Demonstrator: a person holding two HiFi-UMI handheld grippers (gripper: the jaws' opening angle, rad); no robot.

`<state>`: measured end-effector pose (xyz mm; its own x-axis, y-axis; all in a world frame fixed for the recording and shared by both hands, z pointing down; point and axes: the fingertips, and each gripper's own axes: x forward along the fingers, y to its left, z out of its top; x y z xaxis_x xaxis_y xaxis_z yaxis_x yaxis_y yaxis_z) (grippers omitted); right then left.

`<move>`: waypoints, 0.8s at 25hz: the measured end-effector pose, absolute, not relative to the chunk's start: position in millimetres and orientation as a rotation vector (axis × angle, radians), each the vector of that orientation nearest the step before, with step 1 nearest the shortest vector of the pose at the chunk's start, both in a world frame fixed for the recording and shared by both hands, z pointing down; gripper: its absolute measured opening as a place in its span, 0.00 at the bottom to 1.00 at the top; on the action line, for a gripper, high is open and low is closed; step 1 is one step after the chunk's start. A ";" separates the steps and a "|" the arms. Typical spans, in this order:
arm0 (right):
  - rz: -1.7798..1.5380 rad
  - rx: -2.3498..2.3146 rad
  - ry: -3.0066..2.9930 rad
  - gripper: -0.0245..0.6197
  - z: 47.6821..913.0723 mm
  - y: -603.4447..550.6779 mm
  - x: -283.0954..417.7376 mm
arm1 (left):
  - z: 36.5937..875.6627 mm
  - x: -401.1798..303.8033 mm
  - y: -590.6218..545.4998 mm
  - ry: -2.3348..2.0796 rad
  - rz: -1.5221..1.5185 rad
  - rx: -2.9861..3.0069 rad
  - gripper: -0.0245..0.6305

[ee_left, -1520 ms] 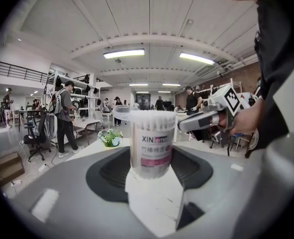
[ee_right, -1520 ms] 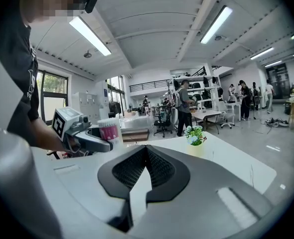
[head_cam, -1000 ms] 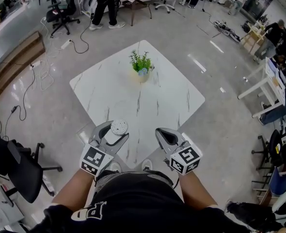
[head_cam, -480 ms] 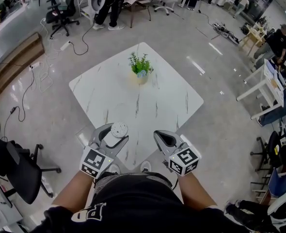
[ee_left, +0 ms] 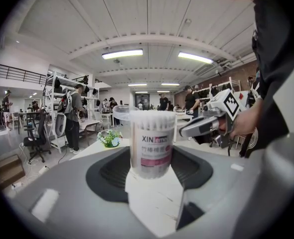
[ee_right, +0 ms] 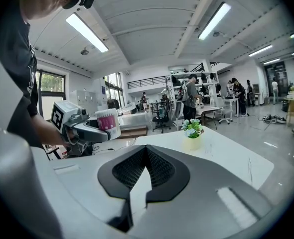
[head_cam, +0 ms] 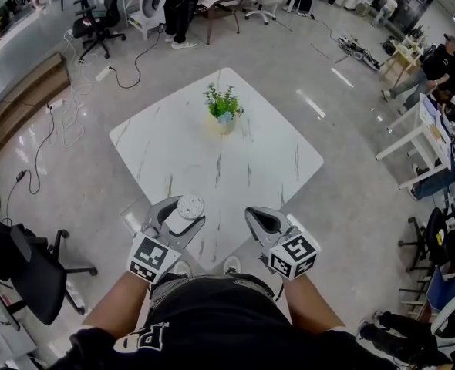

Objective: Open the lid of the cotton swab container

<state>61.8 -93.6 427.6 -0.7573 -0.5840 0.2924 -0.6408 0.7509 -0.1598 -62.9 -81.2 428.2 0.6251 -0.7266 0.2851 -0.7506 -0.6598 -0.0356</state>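
The cotton swab container [ee_left: 152,143], a clear tub with a pink label and packed with white swabs, stands upright between the jaws of my left gripper [ee_left: 149,163], which is shut on its lower part. Its clear lid [ee_left: 121,113] hangs tipped back off the left of the rim, so the swab ends show. The head view has the container [head_cam: 187,206] in the left gripper [head_cam: 177,208] above the table's near corner. My right gripper [head_cam: 258,218] hovers beside it, shut and empty, its jaws [ee_right: 146,151] meeting. From the right gripper view the container [ee_right: 108,123] sits far left.
A white marble table [head_cam: 251,160] lies ahead with a small potted plant [head_cam: 225,102] near its far side. Office chairs [head_cam: 96,21], desks and people stand around the hall. A dark chair [head_cam: 27,268] is close at my left. Cables trail on the floor [head_cam: 73,106].
Both grippers and the container hold their places. Only people in the background have moved.
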 end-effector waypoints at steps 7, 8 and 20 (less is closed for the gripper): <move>0.373 0.967 -2.723 0.04 428.4 -90.9 61.5 | 427.3 -62.3 -79.6 -1.250 0.420 2.759 0.50; 0.373 0.967 -2.723 0.04 428.3 -91.5 61.3 | 427.4 -62.4 -80.1 -1.250 0.420 2.760 0.50; 0.376 0.966 -2.725 0.04 427.3 -93.1 61.4 | 427.6 -63.0 -80.6 -1.255 0.426 2.756 0.50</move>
<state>61.4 -93.1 427.3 -0.7579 -0.5824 0.2940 -0.6402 0.7505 -0.1638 -63.0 -80.6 427.6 0.6251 -0.7268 0.2847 -0.7499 -0.6604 -0.0394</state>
